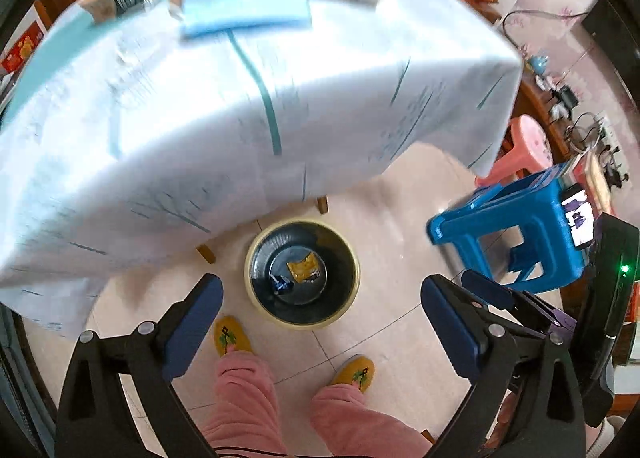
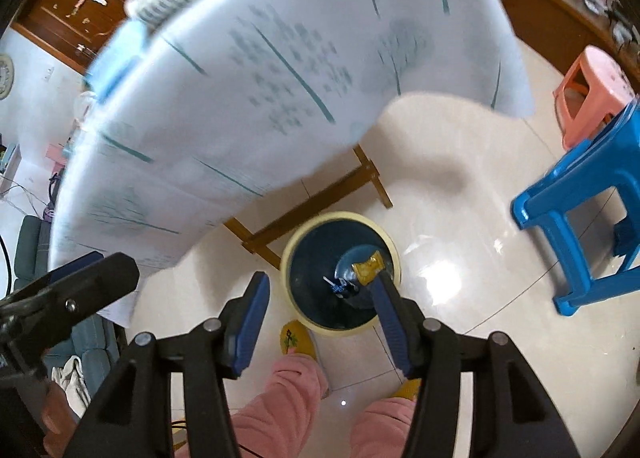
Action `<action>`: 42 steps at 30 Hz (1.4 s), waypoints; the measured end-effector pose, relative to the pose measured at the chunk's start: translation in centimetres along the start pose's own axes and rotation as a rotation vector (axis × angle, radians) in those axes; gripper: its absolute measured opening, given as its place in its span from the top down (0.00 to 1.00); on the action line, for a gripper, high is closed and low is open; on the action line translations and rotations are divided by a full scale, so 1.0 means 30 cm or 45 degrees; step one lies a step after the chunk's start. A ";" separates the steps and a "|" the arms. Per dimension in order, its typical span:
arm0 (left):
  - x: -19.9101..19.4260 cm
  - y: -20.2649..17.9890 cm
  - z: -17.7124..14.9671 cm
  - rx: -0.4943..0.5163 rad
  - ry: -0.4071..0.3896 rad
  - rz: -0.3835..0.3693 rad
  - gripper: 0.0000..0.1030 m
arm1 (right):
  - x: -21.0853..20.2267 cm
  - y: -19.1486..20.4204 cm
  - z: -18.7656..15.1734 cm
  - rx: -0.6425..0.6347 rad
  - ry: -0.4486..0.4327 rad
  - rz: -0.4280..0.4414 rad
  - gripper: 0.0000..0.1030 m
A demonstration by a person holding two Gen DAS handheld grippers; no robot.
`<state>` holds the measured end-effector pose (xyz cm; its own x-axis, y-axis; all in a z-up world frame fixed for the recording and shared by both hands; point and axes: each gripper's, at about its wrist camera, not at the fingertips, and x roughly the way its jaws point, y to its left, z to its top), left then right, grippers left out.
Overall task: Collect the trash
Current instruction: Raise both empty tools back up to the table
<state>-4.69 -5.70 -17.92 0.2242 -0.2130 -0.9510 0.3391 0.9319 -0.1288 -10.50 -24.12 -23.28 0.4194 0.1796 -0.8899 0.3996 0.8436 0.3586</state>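
Yellow wrapper (image 1: 305, 268) flat in bin (image 1: 256, 258), long axis undiscernible.

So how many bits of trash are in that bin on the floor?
2 that I can see: a yellow wrapper near the middle of the bin bottom, and a small blue piece just beside it. Anything beneath them would be hidden.
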 end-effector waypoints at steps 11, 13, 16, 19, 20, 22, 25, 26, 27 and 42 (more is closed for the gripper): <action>-0.348 0.075 0.083 -0.018 -0.147 -0.002 0.05 | -0.310 0.193 0.099 -0.079 -0.147 0.005 0.48; -0.382 0.093 0.100 -0.026 -0.172 0.001 0.05 | -0.346 0.231 0.118 -0.101 -0.171 0.006 0.48; -0.434 0.125 0.141 -0.037 -0.220 0.002 0.05 | -0.375 0.287 0.143 -0.135 -0.203 0.012 0.48; -0.466 0.163 0.185 -0.038 -0.257 0.002 0.05 | -0.400 0.343 0.180 -0.161 -0.234 0.024 0.48; -0.481 0.177 0.203 -0.035 -0.268 0.005 0.05 | -0.403 0.360 0.193 -0.170 -0.240 0.024 0.48; -0.498 0.201 0.233 -0.030 -0.285 0.009 0.05 | -0.407 0.404 0.217 -0.199 -0.251 0.024 0.48; -0.521 0.249 0.277 -0.032 -0.308 0.022 0.05 | -0.397 0.468 0.262 -0.236 -0.251 0.033 0.48; -0.526 0.269 0.293 -0.038 -0.316 0.022 0.05 | -0.394 0.482 0.270 -0.245 -0.248 0.036 0.48; -0.527 0.283 0.305 -0.044 -0.320 0.023 0.05 | -0.387 0.503 0.283 -0.254 -0.242 0.039 0.48; -0.441 0.574 0.517 0.020 -0.255 0.056 0.13 | -0.143 0.668 0.483 -0.015 -0.126 0.065 0.48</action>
<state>12.35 8.63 -3.20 0.4158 -0.2282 -0.8804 0.3387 0.9372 -0.0829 7.53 -15.32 -8.20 0.5180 0.1720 -0.8379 0.3664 0.8405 0.3991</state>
